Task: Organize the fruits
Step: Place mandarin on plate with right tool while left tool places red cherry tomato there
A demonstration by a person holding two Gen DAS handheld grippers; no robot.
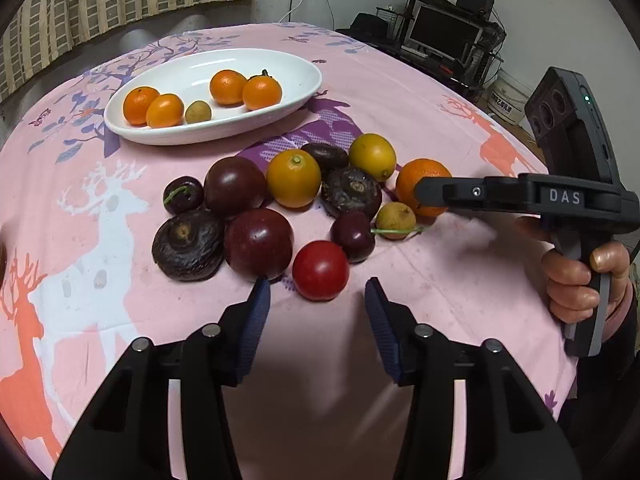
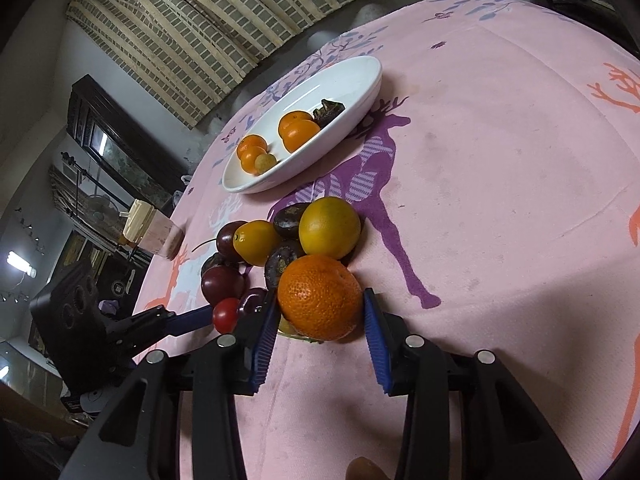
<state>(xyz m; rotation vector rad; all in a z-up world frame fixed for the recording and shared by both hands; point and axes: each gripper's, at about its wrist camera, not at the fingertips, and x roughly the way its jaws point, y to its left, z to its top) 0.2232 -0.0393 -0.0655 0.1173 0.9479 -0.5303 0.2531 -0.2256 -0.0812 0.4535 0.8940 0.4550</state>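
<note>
Organizing is partly done: the white plate (image 1: 208, 136) at the far side of the pink surface (image 1: 400, 100) holds four small oranges, one tan longan and a dark piece mostly hidden behind them, while twelve fruits remain clustered near the front. The right tool (image 2: 320, 300) pinches the mandarin (image 2: 320, 302) at the cluster's edge. The left tool (image 1: 316, 284) is spread around the red tomato (image 1: 320, 270), pads not touching.
</note>
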